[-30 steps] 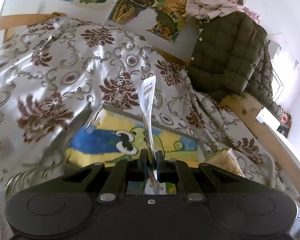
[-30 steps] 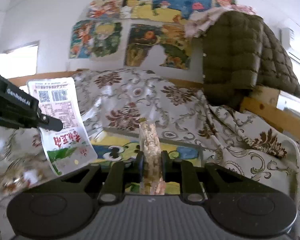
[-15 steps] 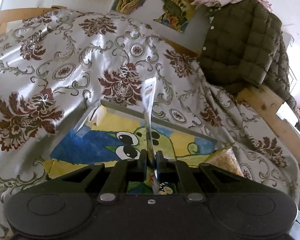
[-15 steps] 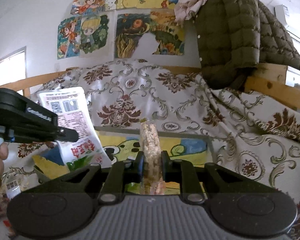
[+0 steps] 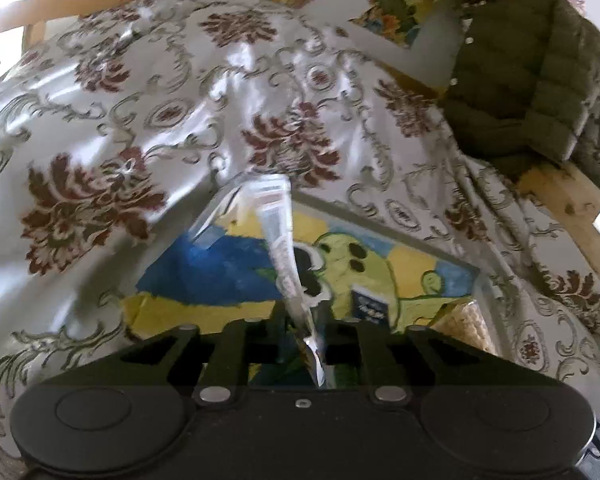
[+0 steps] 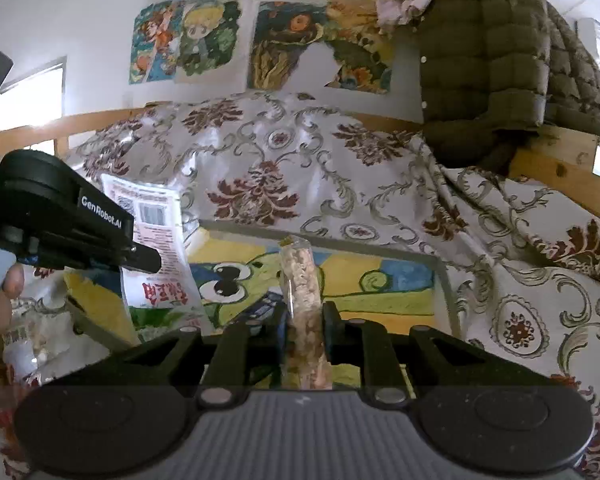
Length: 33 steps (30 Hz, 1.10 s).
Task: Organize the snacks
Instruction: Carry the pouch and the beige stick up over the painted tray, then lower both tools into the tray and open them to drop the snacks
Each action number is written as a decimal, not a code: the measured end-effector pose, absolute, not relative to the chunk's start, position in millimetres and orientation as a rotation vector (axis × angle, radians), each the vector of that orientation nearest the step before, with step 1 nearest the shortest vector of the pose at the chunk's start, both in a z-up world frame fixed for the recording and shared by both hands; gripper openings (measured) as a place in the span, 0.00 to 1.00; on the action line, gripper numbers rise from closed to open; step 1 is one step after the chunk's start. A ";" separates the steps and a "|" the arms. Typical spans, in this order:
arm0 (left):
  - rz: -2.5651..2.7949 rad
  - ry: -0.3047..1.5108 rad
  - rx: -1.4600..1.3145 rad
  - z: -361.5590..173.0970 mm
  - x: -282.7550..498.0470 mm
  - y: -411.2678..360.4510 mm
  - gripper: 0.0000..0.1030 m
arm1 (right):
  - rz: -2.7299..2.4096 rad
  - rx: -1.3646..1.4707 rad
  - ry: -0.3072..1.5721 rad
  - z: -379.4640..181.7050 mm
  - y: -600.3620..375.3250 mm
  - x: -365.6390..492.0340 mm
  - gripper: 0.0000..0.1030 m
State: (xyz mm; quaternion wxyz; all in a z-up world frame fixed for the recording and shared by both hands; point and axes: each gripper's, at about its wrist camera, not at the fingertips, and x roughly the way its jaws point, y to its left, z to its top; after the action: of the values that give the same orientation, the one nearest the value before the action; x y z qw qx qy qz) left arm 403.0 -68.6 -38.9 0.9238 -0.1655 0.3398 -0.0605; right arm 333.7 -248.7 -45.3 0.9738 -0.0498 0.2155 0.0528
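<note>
- Over the clear tray lined with a cartoon-frog picture, your left gripper has just let its jaws spread; the flat white printed snack packet leans loose between them, no longer pinched, so its drop into the tray looks underway. You point it steeply downward.
- From the right wrist, your right gripper clamps the clear tube of pale puffed snack upright, tilted gently down above the same tray, yet to release.

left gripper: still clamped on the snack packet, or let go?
Let go: the left gripper has just been opening; its fingers stand apart, and the snack packet leans loose between them.
</note>
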 end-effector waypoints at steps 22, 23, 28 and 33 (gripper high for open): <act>-0.069 0.490 -0.228 11.3 303.3 -39.5 0.99 | 0.146 0.026 0.290 17.5 -257.7 269.0 0.88; -0.075 0.474 -0.225 15.8 295.9 -38.2 0.99 | 0.148 0.024 0.270 22.4 -258.1 262.6 0.91; -0.083 0.402 -0.195 35.1 254.7 -32.6 0.99 | 0.138 0.053 0.167 47.2 -258.5 230.8 0.99; -0.082 0.345 -0.128 44.8 213.4 -24.7 0.99 | 0.127 0.056 0.125 48.7 -258.5 188.1 1.00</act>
State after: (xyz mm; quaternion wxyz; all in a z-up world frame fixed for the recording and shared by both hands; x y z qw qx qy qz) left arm 213.4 -24.7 44.8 0.9823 -0.0638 0.1716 -0.0408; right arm 188.1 -258.5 48.7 0.9956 0.0281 0.0624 0.0633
